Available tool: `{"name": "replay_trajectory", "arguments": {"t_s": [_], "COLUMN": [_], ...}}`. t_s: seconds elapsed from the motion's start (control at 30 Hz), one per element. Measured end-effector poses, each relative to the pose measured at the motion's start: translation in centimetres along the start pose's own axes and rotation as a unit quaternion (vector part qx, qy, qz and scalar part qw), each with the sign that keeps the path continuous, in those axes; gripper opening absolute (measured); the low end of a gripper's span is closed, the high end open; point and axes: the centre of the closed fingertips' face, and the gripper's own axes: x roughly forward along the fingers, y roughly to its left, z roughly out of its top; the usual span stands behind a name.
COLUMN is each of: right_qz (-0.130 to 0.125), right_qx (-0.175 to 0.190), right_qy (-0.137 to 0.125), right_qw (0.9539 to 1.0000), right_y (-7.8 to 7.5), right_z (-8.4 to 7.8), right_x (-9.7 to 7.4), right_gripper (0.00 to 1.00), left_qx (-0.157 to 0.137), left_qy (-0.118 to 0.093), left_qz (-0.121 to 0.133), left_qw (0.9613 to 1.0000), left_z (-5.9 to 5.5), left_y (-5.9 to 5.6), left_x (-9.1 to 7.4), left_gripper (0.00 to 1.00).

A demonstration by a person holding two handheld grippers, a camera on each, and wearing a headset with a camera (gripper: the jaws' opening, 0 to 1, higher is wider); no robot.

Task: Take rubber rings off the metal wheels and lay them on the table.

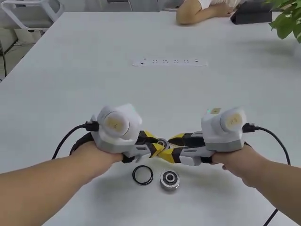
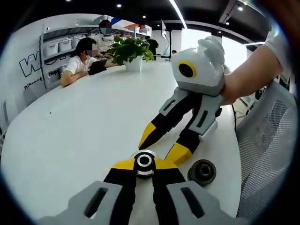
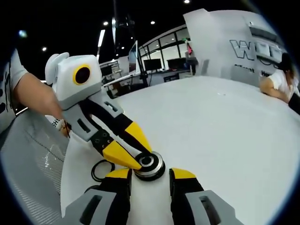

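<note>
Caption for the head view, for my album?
Left gripper and right gripper meet at a metal wheel; a rubber ring and second wheel lie on the table.

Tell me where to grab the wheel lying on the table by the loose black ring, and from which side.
Probably best: grip the wheel across its outer rim, coming down from above. It lies flat, hub up, so the round edge is exposed. Set the jaws near and far, since the black ring lies to its left.
</note>
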Motion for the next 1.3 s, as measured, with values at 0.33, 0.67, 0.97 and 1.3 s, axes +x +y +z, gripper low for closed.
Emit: {"name": "replay_trajectory", "arguments": {"t_s": [0.33,0.67,0.97,1.3], "right_qz": [-0.002,-0.008,-0.009,-0.012], "right_qx": [0.001,-0.010,-0.009,0.001], "right_qy": [0.004,0.010,0.013,0.010], "right_qw": [1.0000,0.9999,0.9998,0.9999], "right_y": [0.2,0.4,0.3,0.1], "right_z": [-0.3,-0.6,-0.9,-1.0], "right_x": [-0.2,-0.8,-1.0,-1.1], "right_gripper": [0.22,0.16,0.08,0.00], "left_qx": [-0.004,-0.008,-0.012,-0.013], "left_qy": [-0.004,-0.006,-0.008,-0.008], "left_qz": [0.005,0.007,0.010,0.012], "left_qw": [1.0000,0.9999,0.9999,0.9998], "left_z": [0.0,0.0,-0.1,-0.1], "left_y": [0.0,-0.1,-0.1,-0.1], "left_x": [0.0,0.0,0.0,0.0], "left_gripper": [0.07,0.07,0.07,0.07]}}
